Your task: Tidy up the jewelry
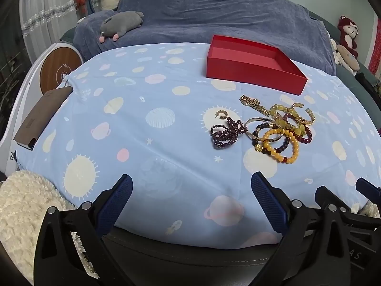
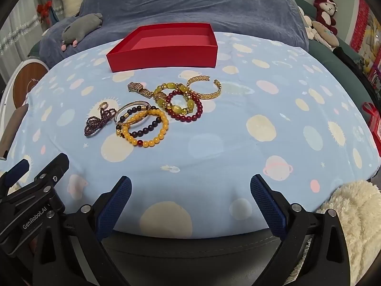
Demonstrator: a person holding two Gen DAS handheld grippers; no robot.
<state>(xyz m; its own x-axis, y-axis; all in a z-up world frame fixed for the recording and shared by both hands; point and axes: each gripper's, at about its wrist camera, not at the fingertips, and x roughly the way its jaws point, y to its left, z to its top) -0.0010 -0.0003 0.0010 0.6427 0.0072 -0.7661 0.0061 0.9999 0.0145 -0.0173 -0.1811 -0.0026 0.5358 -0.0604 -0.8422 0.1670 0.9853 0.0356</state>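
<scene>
A pile of jewelry lies on the blue patterned cloth (image 1: 152,143): an orange bead bracelet (image 1: 294,151) (image 2: 164,128), a purple bead strand (image 1: 226,133) (image 2: 95,124), a dark red bead bracelet (image 2: 190,116), a gold cuff (image 2: 214,93), a gold watch (image 1: 250,101) (image 2: 138,88) and a small gold earring (image 1: 221,115). An empty red box (image 1: 250,71) (image 2: 166,52) stands behind the pile. My left gripper (image 1: 191,190) is open and empty, near the front edge, left of the pile. My right gripper (image 2: 190,189) is open and empty, in front of the pile.
A brown flat case (image 1: 40,121) lies at the cloth's left edge. A white fluffy cover (image 1: 23,209) (image 2: 352,214) lies at the near corners. A grey plush toy (image 1: 121,25) rests on the blue blanket (image 1: 214,12) behind. A red plush (image 2: 325,12) sits far right.
</scene>
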